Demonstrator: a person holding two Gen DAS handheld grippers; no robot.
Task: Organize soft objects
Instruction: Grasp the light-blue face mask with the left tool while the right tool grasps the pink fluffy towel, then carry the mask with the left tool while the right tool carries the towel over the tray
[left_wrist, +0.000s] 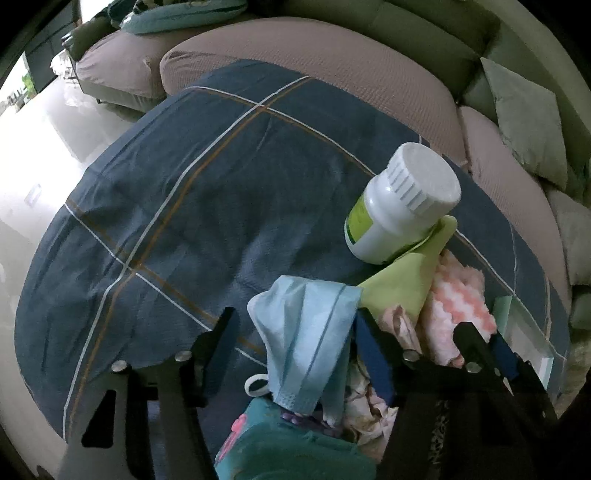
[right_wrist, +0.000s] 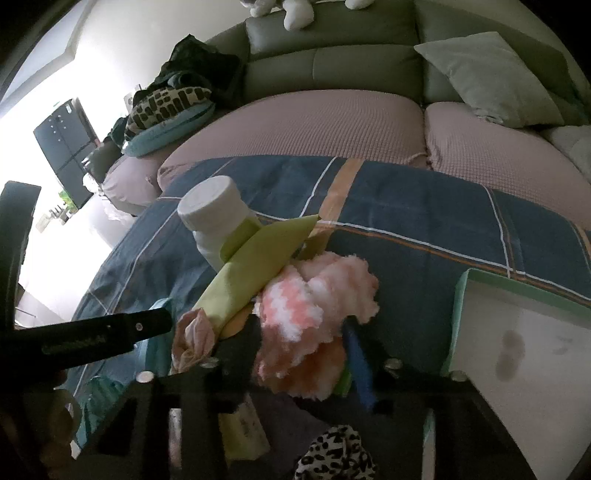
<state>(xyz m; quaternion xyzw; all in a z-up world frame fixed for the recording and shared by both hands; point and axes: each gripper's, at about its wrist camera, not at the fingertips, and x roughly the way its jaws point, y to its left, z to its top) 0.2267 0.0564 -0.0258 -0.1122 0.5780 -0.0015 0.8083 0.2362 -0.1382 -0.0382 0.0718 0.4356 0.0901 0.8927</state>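
The left gripper (left_wrist: 295, 343) is held low with its fingers (left_wrist: 221, 332) spread wide apart, while the right gripper (right_wrist: 303, 343), visible in the left wrist view at near right (left_wrist: 476, 343), has its fingers (right_wrist: 356, 354) closed in on both sides of a fluffy cloth.

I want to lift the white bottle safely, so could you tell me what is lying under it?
The white bottle leans tilted on a folded light-green cloth, over the blue plaid sheet. Whether anything else lies beneath its base is hidden by the cloth.
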